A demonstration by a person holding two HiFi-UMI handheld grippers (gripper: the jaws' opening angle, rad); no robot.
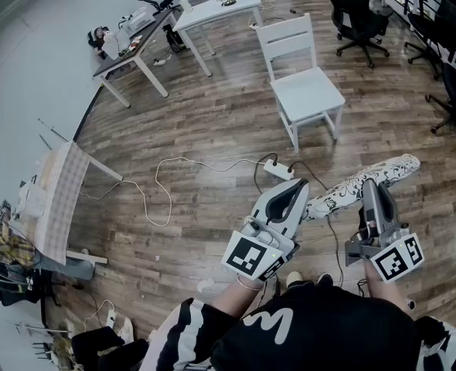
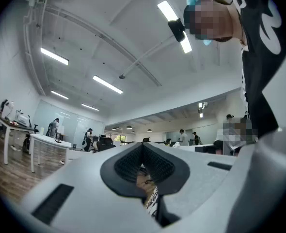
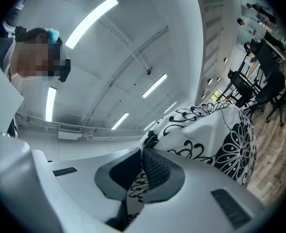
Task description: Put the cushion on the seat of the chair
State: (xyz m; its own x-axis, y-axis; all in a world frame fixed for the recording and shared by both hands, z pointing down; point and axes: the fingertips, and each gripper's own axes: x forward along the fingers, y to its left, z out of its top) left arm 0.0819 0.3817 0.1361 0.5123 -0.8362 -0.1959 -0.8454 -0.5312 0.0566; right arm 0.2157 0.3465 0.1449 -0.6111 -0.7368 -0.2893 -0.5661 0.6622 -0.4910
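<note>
We hold the cushion (image 1: 390,170) between us and the chair (image 1: 305,91), well apart from its seat. Open floor (image 1: 212,122) lies between, with a power strip (image 1: 278,168) near our feet. The left gripper (image 1: 298,184) and right gripper (image 1: 369,184) each pinch the cushion's edge — white fabric, black flower print.

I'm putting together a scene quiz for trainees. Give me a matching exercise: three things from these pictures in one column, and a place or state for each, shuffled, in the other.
Things:
1. cushion
2. white chair
3. power strip

Places or states:
A. lies on the wood floor
B. pinched by both the left gripper and the right gripper
C. stands farther off, its seat bare

Pairs: 1-B; 2-C; 3-A
</note>
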